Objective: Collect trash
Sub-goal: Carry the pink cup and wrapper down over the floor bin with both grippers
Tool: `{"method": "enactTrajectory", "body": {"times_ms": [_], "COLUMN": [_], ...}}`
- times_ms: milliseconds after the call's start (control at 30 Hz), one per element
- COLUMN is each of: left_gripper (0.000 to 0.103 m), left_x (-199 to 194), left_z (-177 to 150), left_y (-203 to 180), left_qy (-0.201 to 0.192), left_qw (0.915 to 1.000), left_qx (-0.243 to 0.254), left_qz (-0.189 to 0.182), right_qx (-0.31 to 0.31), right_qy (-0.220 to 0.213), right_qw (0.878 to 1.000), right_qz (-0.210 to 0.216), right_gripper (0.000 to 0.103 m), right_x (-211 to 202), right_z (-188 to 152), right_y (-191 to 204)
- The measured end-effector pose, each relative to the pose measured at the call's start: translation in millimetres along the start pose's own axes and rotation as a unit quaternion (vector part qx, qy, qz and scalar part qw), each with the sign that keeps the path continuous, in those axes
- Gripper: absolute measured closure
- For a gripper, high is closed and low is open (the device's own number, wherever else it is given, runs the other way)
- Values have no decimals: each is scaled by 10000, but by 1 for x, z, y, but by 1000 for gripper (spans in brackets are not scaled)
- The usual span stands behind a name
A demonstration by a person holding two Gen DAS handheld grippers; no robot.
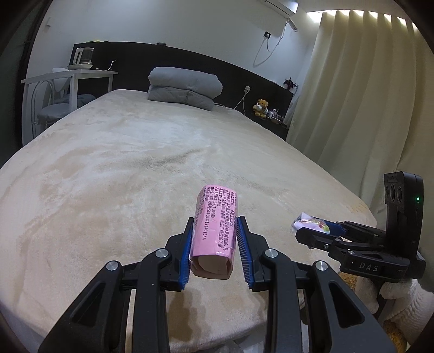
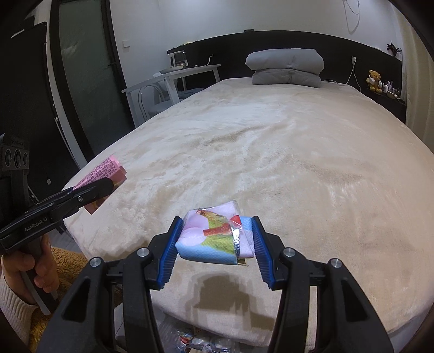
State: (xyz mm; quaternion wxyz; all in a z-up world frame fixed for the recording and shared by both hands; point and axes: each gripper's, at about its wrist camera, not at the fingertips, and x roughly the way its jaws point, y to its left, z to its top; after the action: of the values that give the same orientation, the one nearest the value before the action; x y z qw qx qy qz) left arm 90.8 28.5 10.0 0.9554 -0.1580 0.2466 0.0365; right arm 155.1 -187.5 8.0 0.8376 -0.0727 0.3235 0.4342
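A wide bed (image 1: 130, 152) under a beige fleece cover fills both views, with one folded grey duvet (image 1: 184, 88) at its far end against the dark headboard and one teddy bear (image 1: 261, 107) on the ledge to the far right. The left wrist view alone takes in the cream curtain (image 1: 352, 95) on the right and the air conditioner (image 1: 282, 5) high on the wall; the right wrist view alone shows the dark glass door (image 2: 81, 81) on the left and a heap of wrappers (image 2: 200, 340) low at the near edge, below the bed. One white side table (image 2: 173, 77) stands far left.

Two grippers, two pieces of trash. The left gripper (image 1: 215, 228) stands narrow, its blue pads clamped on a pink printed carton (image 1: 214, 228) held above the near part of the bed. The right gripper (image 2: 215, 233) stands wider — its pads grip a flattened colourful snack packet (image 2: 214, 236) by both sides, also above the near edge. A bare hand (image 2: 32, 268) with a cream knit cuff grasps the left gripper's handle.
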Motion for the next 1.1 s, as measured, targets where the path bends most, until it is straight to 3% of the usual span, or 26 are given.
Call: {"method": "enactTrajectory", "body": {"times_ms": [733,1100], "left_gripper": [74,74], "left_x": [-43,-38], "left_z": [-50,-70], "left_y": [-27,-28], "left_qy": [22,432], "left_qw": [9999,9987], "left_qx": [-51,-220], "left_qz": [-152,-155], "right_qx": [-14,-13], "right_qy": [-95,229], "right_qw": [9998,9993], "right_qz": [163,285], "right_gripper": [52,52], "right_x": [-51,-46], "right_z": [-51,-66], "right_y": [27,38]}}
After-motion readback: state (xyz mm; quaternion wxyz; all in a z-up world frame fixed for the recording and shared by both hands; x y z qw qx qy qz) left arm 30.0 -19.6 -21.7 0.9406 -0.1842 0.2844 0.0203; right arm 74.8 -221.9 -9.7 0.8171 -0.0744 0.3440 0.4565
